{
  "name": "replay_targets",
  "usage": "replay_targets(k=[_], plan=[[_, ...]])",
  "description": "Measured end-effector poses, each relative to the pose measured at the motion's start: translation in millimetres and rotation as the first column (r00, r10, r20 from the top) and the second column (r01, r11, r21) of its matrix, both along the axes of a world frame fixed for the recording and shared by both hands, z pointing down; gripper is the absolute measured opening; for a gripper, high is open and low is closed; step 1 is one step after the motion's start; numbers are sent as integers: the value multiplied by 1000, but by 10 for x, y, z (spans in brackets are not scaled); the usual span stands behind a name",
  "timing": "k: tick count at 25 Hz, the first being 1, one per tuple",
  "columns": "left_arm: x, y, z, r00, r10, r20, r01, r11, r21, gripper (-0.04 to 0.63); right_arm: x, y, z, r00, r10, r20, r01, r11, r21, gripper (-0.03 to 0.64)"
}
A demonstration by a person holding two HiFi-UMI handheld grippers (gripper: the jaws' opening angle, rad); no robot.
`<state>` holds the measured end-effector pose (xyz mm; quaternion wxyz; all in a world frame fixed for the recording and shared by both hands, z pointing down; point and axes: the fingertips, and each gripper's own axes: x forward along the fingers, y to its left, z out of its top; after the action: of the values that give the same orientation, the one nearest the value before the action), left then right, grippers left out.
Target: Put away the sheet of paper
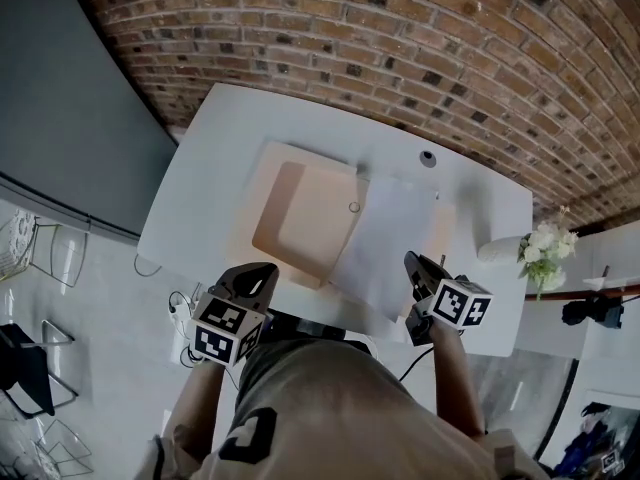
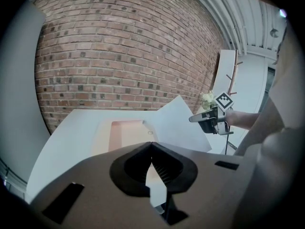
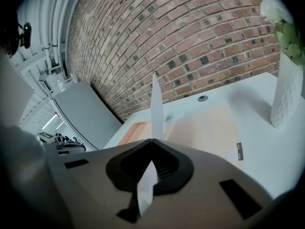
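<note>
A brick wall [image 1: 400, 38] fills the top of the head view, above a white table [image 1: 220, 148] at centre. On the table lies an open tan folder [image 1: 310, 218]. The sheet of paper [image 1: 385, 243] slants over the folder's right half, right of centre, with its lower corner pinched in the right gripper [image 1: 413, 263] (edge-on in that gripper's own view). At lower left the left gripper [image 1: 264, 271] has its jaws together on nothing. A vase [image 1: 500, 251] stands at the right edge.
</note>
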<state>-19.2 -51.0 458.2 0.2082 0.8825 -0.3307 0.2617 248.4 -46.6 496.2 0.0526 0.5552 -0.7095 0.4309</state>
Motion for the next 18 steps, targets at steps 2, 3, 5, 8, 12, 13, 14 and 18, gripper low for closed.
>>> replay_targets(k=[2, 3, 5, 8, 12, 13, 14, 18], plan=[[-10, 0, 5, 1000, -3, 0, 3, 1000, -1, 14, -13, -18, 15, 1000, 0, 14, 1, 1000, -3, 23], [-15, 2, 8, 1000, -4, 0, 4, 1000, -2, 14, -18, -29, 32, 1000, -1, 19, 1, 1000, -7, 23], [-29, 7, 14, 1000, -6, 0, 6, 1000, -5, 14, -26, -56, 74, 1000, -2, 25, 2, 1000, -17, 23], [-58, 13, 21, 1000, -9, 0, 9, 1000, -9, 14, -65, -103, 96, 999, -5, 37, 6, 1000, -25, 23], [-87, 14, 34, 1000, -14, 0, 14, 1000, -12, 14, -162, -166, 52, 998, -28, 63, 29, 999, -14, 23], [-93, 15, 36, 1000, -15, 0, 15, 1000, -12, 14, -188, -181, 40, 997, -35, 72, 36, 999, -11, 23], [-98, 14, 37, 1000, -16, -1, 16, 1000, -12, 14, -213, -198, 26, 996, -43, 81, 44, 999, -8, 23], [-125, -3, 38, 1000, -19, -2, 19, 1000, -12, 14, -316, -285, -70, 991, -73, 114, 72, 997, 11, 23]])
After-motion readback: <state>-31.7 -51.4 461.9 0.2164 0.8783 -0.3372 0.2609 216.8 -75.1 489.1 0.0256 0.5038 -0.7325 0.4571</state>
